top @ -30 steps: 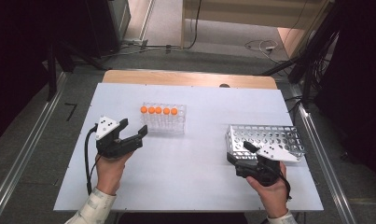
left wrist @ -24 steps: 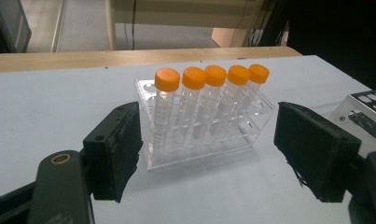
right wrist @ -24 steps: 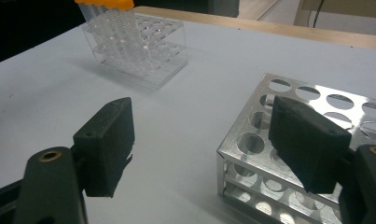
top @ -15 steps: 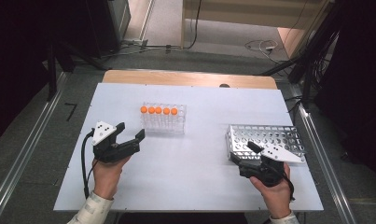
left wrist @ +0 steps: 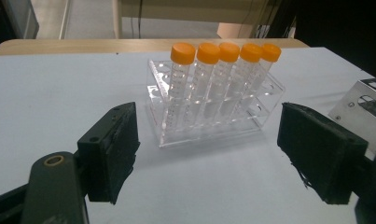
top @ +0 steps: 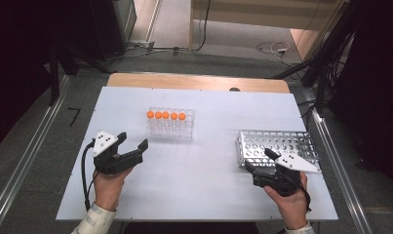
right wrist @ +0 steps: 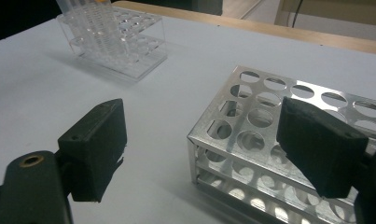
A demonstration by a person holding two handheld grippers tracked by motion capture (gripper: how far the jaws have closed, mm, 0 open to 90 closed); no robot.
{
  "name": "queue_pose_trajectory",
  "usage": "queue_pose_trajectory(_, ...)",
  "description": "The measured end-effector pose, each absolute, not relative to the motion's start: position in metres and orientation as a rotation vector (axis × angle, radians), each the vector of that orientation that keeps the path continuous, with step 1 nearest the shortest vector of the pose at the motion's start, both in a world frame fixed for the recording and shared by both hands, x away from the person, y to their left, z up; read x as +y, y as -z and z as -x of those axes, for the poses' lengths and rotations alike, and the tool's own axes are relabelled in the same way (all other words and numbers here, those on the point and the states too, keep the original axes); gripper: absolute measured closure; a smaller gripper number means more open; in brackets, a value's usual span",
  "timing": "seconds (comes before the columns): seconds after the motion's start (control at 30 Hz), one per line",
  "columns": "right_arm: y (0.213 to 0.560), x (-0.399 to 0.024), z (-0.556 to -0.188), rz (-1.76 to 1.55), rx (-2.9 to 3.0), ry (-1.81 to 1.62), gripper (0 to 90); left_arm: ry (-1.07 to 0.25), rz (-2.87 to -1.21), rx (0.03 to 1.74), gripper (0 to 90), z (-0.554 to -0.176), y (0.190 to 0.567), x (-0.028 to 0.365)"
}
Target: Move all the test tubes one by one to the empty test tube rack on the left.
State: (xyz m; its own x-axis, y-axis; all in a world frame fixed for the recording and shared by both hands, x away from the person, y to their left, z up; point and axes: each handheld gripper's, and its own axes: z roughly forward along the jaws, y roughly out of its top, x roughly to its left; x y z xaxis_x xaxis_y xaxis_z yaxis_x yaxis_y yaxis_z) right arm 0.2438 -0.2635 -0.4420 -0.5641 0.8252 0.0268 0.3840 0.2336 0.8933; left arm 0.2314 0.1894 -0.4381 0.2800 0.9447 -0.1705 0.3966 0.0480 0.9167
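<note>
A clear plastic rack (top: 170, 125) stands mid-table and holds a row of several orange-capped tubes (left wrist: 223, 74). A perforated metal rack (top: 278, 145) with bare holes sits at the right. My left gripper (top: 133, 141) lies near the table's left front and points at the clear rack (left wrist: 209, 126) from a short way off. Its jaws have just been opening and nothing is between them. My right gripper (top: 258, 159) rests against the metal rack's (right wrist: 269, 116) near left corner. Its jaws have also just been opening, and they hold nothing.
The white table (top: 208, 195) has a wooden strip (top: 194, 82) along its far edge. Metal rails run along both sides on the floor. Bare tabletop lies between the two racks and in front of them.
Both hands have drawn back slightly toward the near edge. Both pairs of jaws stand a little wider. The racks have not moved.
</note>
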Motion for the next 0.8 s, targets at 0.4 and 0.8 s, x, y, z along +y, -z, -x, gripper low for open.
queue_pose_trajectory(0.4, 0.442, -0.28, -0.24, -1.132, 2.011, -1.263, 14.9, -0.686, -1.538, 1.321, 19.1, -0.223, 0.449, 0.197)
queue_pose_trajectory(0.8, 0.444, -0.303, -0.238, -1.179, 1.973, -1.242, 15.0, -0.697, -1.532, 1.34, 18.8, -0.215, 0.455, 0.204)
